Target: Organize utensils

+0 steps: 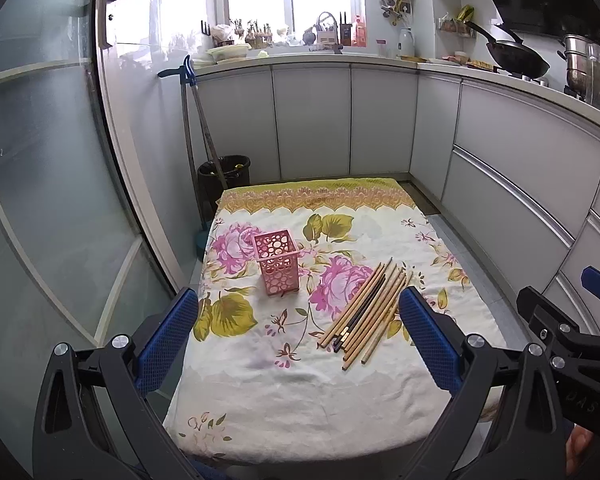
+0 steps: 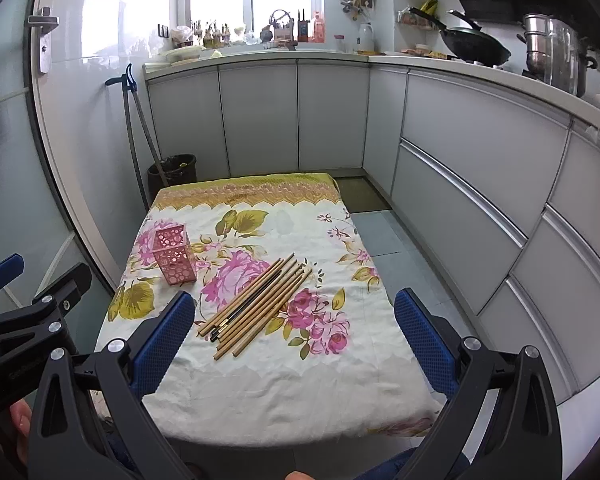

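A pink perforated utensil holder stands upright on a floral-cloth table. A bundle of several wooden chopsticks, with one dark pair among them, lies flat to its right. My left gripper is open and empty, held above the table's near half. In the right wrist view the holder is at the left and the chopsticks lie in the middle. My right gripper is open and empty, above the table's near half, behind the chopsticks' near ends.
White kitchen cabinets wrap the far and right sides. A black bin and a mop stand at the far left corner. A glass door is on the left. A wok and a pot sit on the counter.
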Demonstrator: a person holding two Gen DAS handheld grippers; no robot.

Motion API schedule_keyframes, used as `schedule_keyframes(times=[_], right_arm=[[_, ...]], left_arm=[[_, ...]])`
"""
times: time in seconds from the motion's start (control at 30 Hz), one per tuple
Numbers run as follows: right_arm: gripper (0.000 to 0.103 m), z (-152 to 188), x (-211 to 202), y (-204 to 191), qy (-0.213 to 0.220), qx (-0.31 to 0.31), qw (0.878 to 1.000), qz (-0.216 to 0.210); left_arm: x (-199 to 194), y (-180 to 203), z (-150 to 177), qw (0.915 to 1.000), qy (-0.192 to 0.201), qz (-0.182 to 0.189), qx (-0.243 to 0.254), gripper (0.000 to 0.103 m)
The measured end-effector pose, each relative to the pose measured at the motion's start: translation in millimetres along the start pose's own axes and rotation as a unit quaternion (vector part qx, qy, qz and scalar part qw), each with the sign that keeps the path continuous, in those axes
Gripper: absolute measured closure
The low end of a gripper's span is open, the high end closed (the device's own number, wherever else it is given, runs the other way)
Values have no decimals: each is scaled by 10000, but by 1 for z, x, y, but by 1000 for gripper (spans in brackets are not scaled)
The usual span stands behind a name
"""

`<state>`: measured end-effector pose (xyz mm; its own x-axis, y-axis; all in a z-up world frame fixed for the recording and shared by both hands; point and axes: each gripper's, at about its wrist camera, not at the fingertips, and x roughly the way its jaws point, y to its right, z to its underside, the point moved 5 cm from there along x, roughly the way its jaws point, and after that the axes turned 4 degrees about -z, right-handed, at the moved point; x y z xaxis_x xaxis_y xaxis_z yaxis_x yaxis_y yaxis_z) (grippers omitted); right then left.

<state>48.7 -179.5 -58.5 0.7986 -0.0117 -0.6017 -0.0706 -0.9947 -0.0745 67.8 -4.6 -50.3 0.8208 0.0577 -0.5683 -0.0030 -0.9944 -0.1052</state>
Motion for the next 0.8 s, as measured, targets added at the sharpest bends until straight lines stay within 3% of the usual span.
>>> schedule_keyframes(times=[0.4, 0.67, 0.8], right_arm=[[6, 5, 74, 21, -373, 135, 9992, 58], [6, 18, 160, 69, -1264, 935, 9875, -97], [6, 23, 205, 85, -1763, 1373, 9738, -431]], left_arm=[[70, 12, 3, 9985, -511, 26, 202, 7], [132, 34, -10, 9926, -1040, 517, 358, 7], [174, 60, -15, 9818, -1515, 1023, 506, 11]])
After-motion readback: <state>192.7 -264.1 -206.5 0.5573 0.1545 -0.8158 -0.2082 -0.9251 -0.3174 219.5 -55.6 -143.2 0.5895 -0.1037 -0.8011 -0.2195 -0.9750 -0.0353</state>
